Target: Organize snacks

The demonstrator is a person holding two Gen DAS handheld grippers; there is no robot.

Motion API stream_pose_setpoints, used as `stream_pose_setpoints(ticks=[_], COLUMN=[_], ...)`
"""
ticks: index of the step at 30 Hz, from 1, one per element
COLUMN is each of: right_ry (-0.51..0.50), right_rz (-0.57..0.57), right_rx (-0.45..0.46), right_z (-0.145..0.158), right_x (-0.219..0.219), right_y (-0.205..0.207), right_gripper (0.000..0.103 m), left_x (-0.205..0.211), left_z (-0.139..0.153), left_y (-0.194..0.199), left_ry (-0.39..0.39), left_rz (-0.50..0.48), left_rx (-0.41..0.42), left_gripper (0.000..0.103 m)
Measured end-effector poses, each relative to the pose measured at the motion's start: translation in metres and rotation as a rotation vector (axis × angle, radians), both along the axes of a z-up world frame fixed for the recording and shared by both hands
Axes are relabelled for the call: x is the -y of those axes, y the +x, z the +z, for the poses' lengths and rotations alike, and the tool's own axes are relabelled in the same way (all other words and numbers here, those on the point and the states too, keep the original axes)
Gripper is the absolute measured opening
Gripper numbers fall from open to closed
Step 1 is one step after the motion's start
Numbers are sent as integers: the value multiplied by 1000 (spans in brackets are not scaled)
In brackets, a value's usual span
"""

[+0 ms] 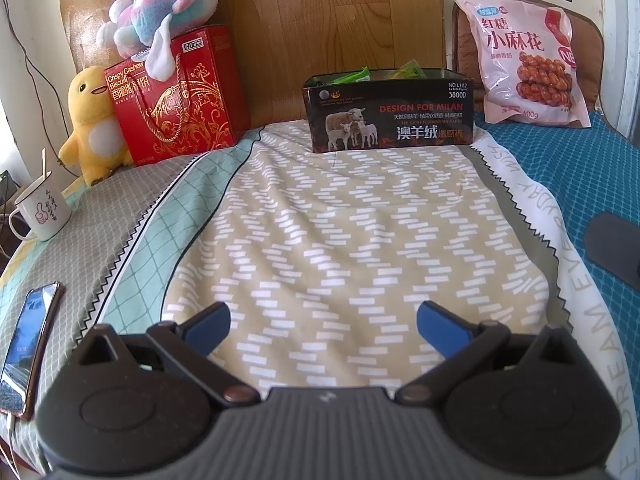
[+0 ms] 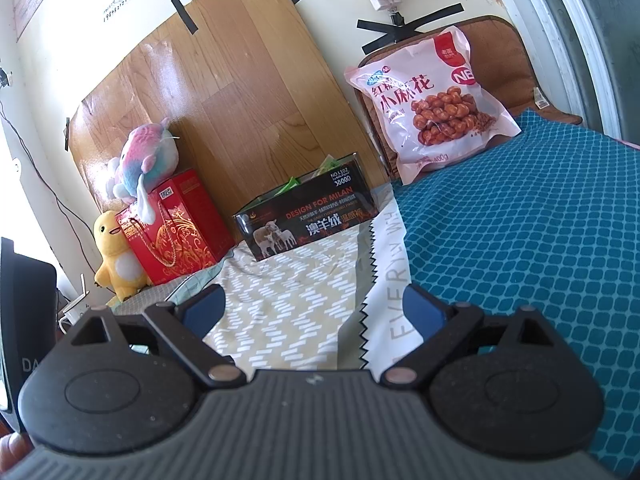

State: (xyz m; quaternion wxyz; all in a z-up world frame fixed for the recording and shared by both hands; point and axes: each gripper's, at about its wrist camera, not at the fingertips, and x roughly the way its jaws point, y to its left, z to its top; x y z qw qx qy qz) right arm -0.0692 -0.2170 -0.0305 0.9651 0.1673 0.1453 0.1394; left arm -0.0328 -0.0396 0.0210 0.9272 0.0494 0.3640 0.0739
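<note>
Both empty grippers, left gripper [image 1: 322, 322] and right gripper [image 2: 314, 310], spread apart above quilt [image 1: 320, 208], black tin [image 1: 390, 114] far beyond.

Bright daylight is seen throughout; glare is noted on the wooden board [image 2: 224, 92]; frame edges are fisheye-bent and darkened.

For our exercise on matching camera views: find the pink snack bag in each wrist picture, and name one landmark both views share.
Left wrist view: the pink snack bag stands at the upper right, leaning against a brown cushion.
Right wrist view: the pink snack bag is right of centre near the top, above the blue mat.
Shared landmark: the black tin with sheep, left of the bag in both.
</note>
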Motion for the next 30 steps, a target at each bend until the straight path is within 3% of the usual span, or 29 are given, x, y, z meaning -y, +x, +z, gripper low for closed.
stream_pose_setpoints(ticks=[30], right_ry=[0], right_rz=[-5], right_rx=[1], right_z=[1], right_x=[-1], right_y=[0], right_gripper=[97], left_x=[3], left_z=[1], left_y=[2], left_ry=[0], left_rz=[-33], left_rx=[-2], left_gripper=[103])
